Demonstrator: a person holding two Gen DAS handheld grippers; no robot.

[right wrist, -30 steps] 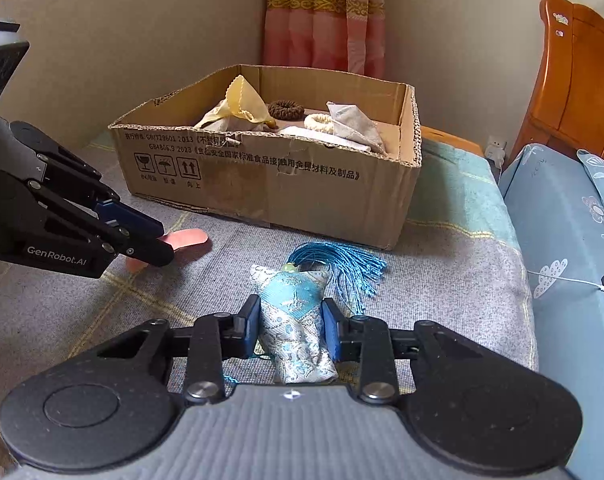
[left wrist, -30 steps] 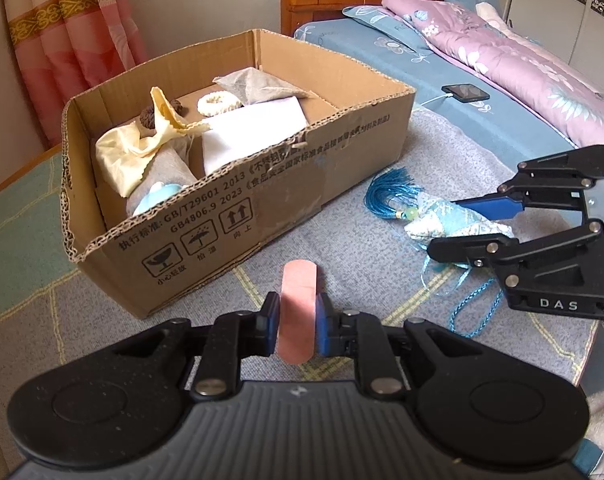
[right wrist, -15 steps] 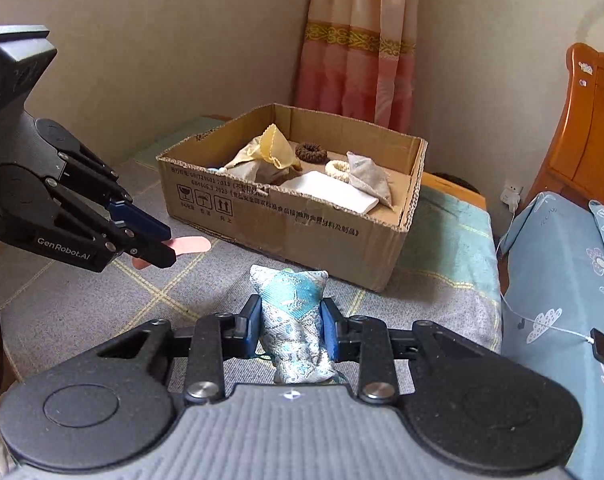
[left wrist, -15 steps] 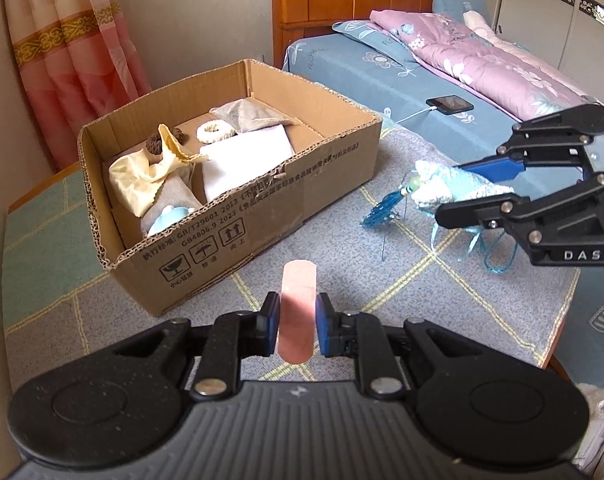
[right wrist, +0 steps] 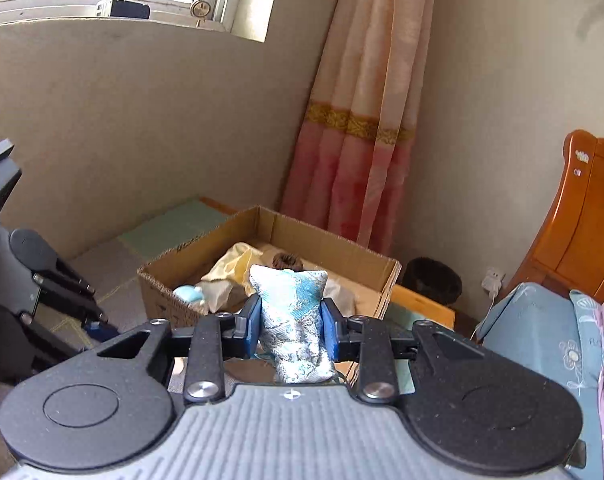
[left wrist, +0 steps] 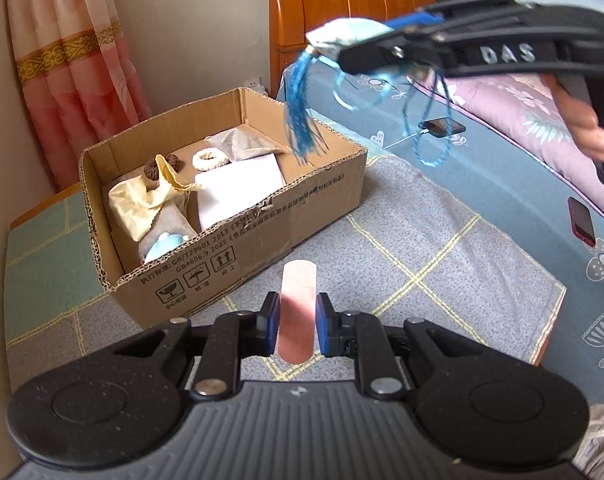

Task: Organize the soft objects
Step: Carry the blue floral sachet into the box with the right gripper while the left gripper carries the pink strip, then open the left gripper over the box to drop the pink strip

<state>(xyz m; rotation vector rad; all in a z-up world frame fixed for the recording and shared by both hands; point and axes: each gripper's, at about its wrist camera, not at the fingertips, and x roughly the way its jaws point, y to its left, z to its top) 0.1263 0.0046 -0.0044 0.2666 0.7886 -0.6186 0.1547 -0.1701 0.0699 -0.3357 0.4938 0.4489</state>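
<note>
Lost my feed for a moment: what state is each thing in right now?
Left gripper: shut on pink strip, held above the mat.
Right gripper: shut on blue sachet, lifted, tassel dangling over the box.
Cardboard box: open, partly filled.
Phone: on bed, cable attached.

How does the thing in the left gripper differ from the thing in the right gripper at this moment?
The pink strip in the left gripper is plain, flat and thin; the blue brocade sachet in the right gripper is patterned and plump, with a blue tassel and cords hanging below. The strip is held low before the cardboard box; the sachet is raised above it. Both are clamped between blue pads, neither in the box yet.
</note>
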